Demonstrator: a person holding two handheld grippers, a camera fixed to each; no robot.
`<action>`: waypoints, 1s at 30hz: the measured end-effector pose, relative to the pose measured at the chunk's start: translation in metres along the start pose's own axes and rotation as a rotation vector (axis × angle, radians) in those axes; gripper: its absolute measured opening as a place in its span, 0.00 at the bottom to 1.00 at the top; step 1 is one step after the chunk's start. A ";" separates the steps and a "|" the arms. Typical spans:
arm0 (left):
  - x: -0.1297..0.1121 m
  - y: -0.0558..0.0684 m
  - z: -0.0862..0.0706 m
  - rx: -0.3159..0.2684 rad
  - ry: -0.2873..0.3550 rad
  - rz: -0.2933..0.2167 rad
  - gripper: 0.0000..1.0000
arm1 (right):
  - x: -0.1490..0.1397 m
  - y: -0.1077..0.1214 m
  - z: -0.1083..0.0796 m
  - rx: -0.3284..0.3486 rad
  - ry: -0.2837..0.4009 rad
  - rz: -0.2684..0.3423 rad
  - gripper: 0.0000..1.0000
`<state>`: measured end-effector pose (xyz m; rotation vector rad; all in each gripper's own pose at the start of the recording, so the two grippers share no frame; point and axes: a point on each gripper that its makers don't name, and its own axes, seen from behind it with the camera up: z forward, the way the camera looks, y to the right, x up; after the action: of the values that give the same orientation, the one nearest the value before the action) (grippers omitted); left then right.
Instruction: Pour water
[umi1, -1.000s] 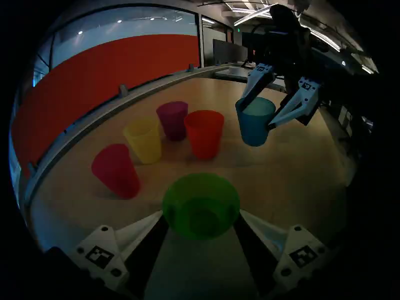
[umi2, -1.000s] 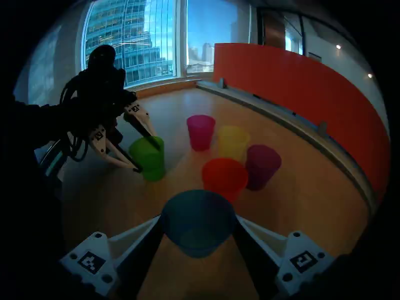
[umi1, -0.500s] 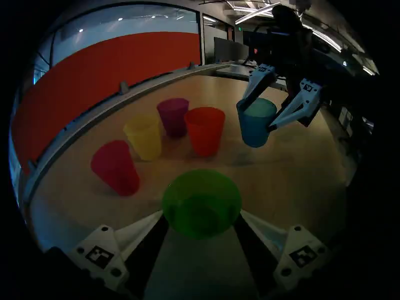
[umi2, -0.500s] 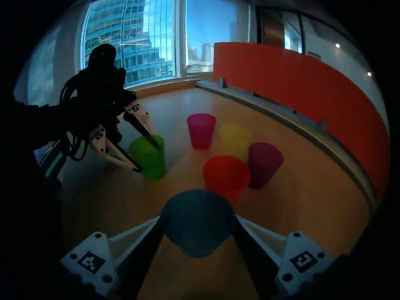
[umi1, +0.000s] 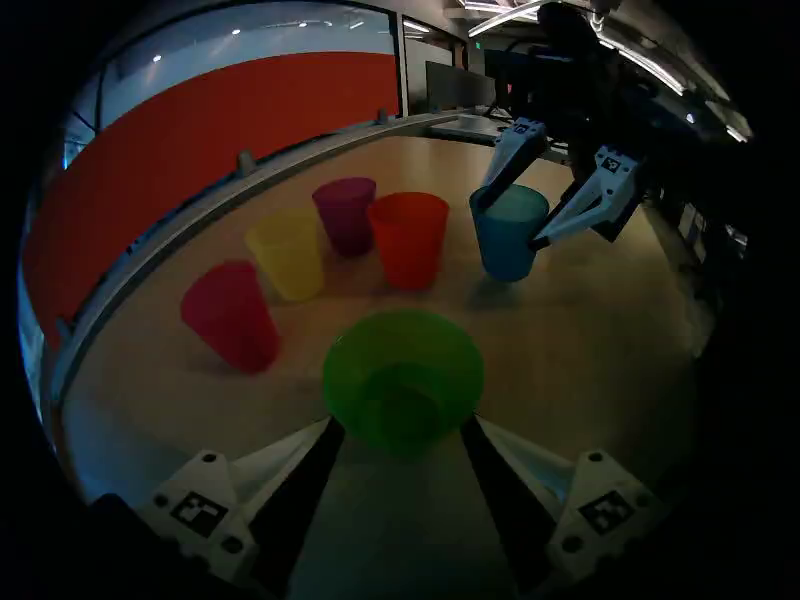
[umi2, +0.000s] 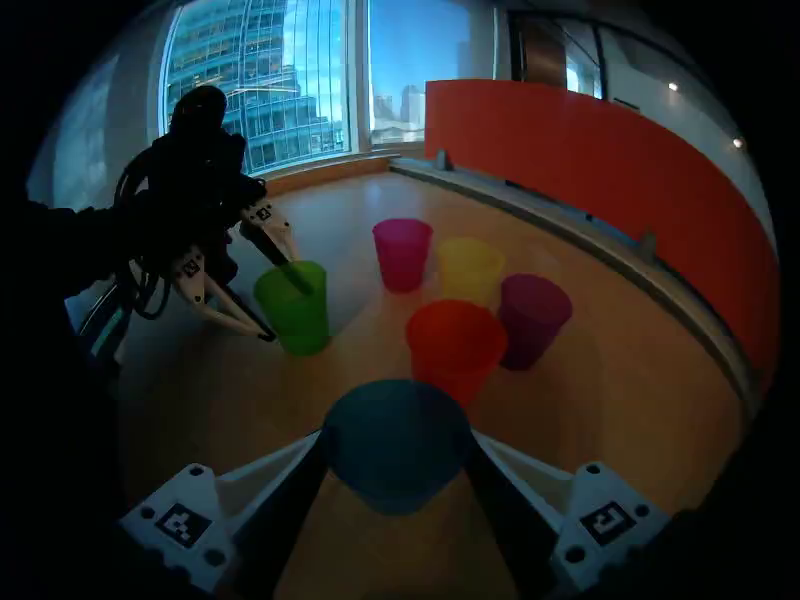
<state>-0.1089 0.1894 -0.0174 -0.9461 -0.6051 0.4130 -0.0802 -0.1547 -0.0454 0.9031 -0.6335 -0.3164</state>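
2 cups are held upright, the green cup (umi1: 402, 380) and blue cup (umi2: 396, 455).

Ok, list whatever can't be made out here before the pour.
Water level in the green cup: left gripper view, interior too dim.
Contents of the blue cup: right gripper view, interior dark.
Inside of the red cup: left gripper view, hidden by its own wall.
The person's arm: right gripper view, a backlit silhouette against the window.

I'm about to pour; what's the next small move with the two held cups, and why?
Probably carry the green cup in the left gripper toward the blue cup in the right gripper: both are gripped but far apart, so tilting would spill.
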 end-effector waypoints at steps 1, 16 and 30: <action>-0.001 0.000 -0.001 0.000 0.000 -0.002 0.85 | 0.000 0.000 0.001 -0.001 0.001 0.000 0.93; -0.017 -0.002 -0.016 0.030 -0.005 -0.032 0.85 | -0.005 0.002 0.008 -0.011 0.011 0.011 0.93; -0.019 0.000 -0.031 0.045 0.014 -0.063 0.85 | -0.018 0.004 0.004 -0.035 -0.014 -0.002 1.00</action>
<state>-0.1034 0.1594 -0.0362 -0.8845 -0.6090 0.3622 -0.0965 -0.1459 -0.0466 0.8686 -0.6375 -0.3352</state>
